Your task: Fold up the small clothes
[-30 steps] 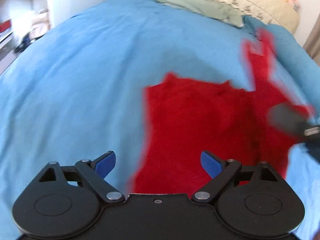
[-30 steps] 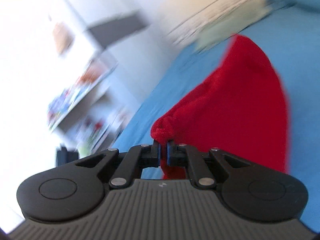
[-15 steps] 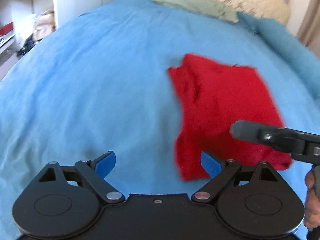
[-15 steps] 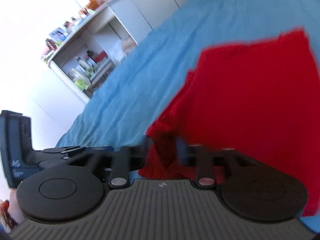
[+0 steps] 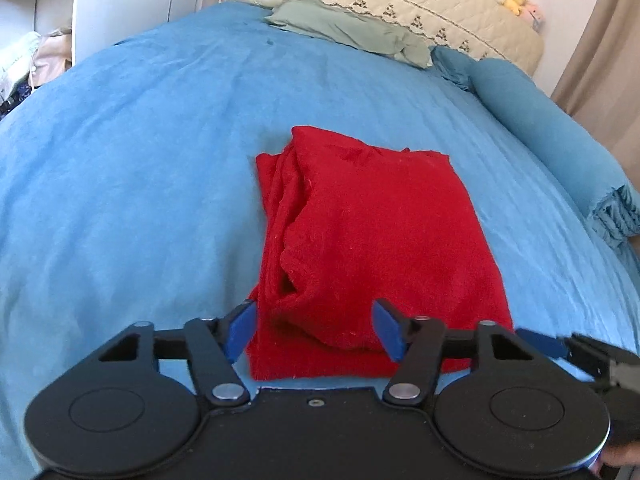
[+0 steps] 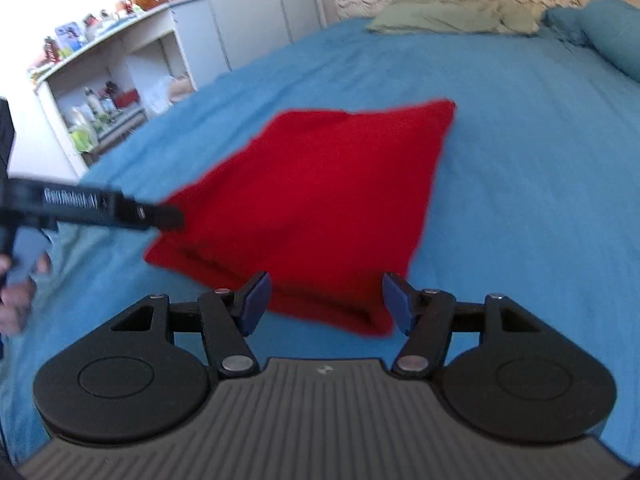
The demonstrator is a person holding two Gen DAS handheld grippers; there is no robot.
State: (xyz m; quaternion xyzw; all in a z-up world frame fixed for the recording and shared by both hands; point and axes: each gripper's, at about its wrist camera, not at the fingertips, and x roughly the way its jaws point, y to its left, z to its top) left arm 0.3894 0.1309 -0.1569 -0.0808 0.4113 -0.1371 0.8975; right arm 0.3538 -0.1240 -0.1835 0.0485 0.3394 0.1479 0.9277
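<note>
A red garment (image 5: pixel 372 240) lies folded into a rough rectangle on the blue bedspread (image 5: pixel 140 160); its layered edges show along its left side. My left gripper (image 5: pixel 314 330) is open and empty, its blue pads either side of the garment's near edge. In the right wrist view the same red garment (image 6: pixel 320 204) lies flat, and my right gripper (image 6: pixel 324 300) is open and empty just above its near corner. The left gripper's body (image 6: pixel 92 204) reaches in from the left. The right gripper's tip (image 5: pixel 580 350) shows at the lower right of the left wrist view.
A pale green folded cloth (image 5: pixel 352 30) and a cream quilted headboard (image 5: pixel 400 4) lie at the far end of the bed. A rolled blue blanket (image 5: pixel 552 136) lies along the right side. White shelves with bottles (image 6: pixel 104 96) stand left of the bed.
My right gripper carried a red flap over, laid it on the pile and opened. The garment went from spread out to a compact folded rectangle. My left gripper moved up to its near edge.
</note>
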